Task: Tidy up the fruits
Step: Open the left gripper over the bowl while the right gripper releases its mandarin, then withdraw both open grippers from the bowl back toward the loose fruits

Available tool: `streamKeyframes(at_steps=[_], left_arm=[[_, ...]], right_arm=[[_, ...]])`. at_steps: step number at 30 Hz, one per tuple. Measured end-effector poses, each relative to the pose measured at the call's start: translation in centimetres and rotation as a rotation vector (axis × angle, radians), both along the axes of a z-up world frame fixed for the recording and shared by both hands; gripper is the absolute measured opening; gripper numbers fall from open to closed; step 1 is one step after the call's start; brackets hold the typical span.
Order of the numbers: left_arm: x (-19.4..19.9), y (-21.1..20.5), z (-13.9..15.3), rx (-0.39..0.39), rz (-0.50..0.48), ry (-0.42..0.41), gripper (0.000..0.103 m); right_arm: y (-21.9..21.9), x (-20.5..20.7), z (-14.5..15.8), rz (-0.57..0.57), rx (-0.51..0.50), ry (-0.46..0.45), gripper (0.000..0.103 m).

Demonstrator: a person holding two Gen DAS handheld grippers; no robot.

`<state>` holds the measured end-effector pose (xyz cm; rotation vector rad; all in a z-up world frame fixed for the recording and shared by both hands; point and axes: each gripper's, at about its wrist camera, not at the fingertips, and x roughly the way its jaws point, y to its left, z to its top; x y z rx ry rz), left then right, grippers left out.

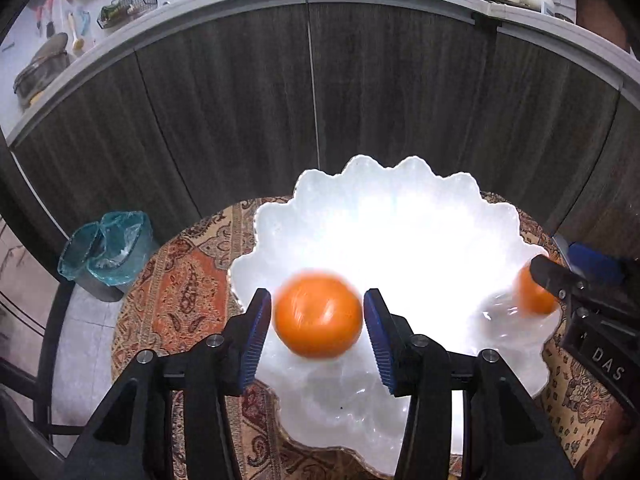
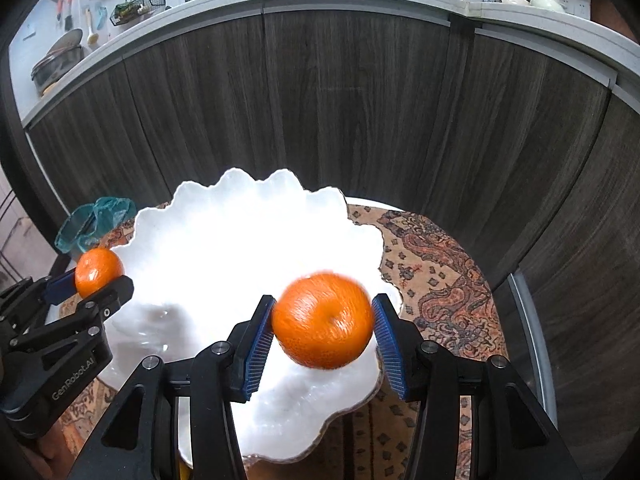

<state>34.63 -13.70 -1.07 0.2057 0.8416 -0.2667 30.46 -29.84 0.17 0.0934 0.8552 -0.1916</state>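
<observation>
A white scalloped bowl stands on a round table with a patterned cloth; it also shows in the right wrist view. My left gripper has an orange between its blue pads over the bowl's near left side; small gaps show at both pads and the fruit is blurred. My right gripper has a second orange between its pads over the bowl's right side, the left pad touching. Each gripper shows in the other's view: the right gripper and the left gripper, each with its orange.
The patterned tablecloth covers the table around the bowl. A bin with a teal liner stands on the floor at the left. Dark wood cabinet fronts under a white counter lie behind the table.
</observation>
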Motion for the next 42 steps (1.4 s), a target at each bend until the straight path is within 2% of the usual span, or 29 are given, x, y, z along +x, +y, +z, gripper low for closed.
streamKeyframes(at_steps=[1, 2, 4, 7, 10, 13, 24, 32, 42], left_arm=[[-0.2, 0.1, 0.2, 0.003, 0.003, -0.011, 0.057], [-0.5, 0.2, 0.5, 0.003, 0.005, -0.024, 0.063], [-0.8, 0.4, 1.0, 0.004, 0.011, -0.038, 0.065], [-1.4, 0.6, 1.8, -0.004, 0.012, -0.044, 0.066], [-2.1, 0.9, 2.5, -0.009, 0.020, -0.057, 0.076], [-2.9, 1.2, 3.3, 0.003, 0.032, -0.089, 0.084], [-6.6, 2.9, 5.4, -0.002, 0.071, -0.163, 0.088], [-9.4, 3.5, 6.1, 0.000, 0.080, -0.214, 0.088], [-11.9, 3.8, 5.0, 0.001, 0.078, -0.221, 0.088]], right_arm=[[0.0, -0.2, 0.1, -0.005, -0.010, -0.006, 0.053], [0.1, -0.3, 0.3, -0.012, -0.022, -0.013, 0.060], [0.1, -0.8, 0.8, -0.026, -0.045, -0.030, 0.070], [0.2, -1.4, 1.5, -0.035, -0.061, -0.046, 0.071], [0.1, -2.1, 2.2, -0.043, -0.060, -0.060, 0.072], [0.4, -3.0, 3.1, -0.048, -0.063, -0.081, 0.078], [1.9, -6.2, 6.2, -0.060, -0.090, -0.176, 0.083], [2.1, -8.6, 6.4, -0.061, -0.063, -0.200, 0.083], [2.7, -11.9, 6.0, -0.069, -0.110, -0.239, 0.083]])
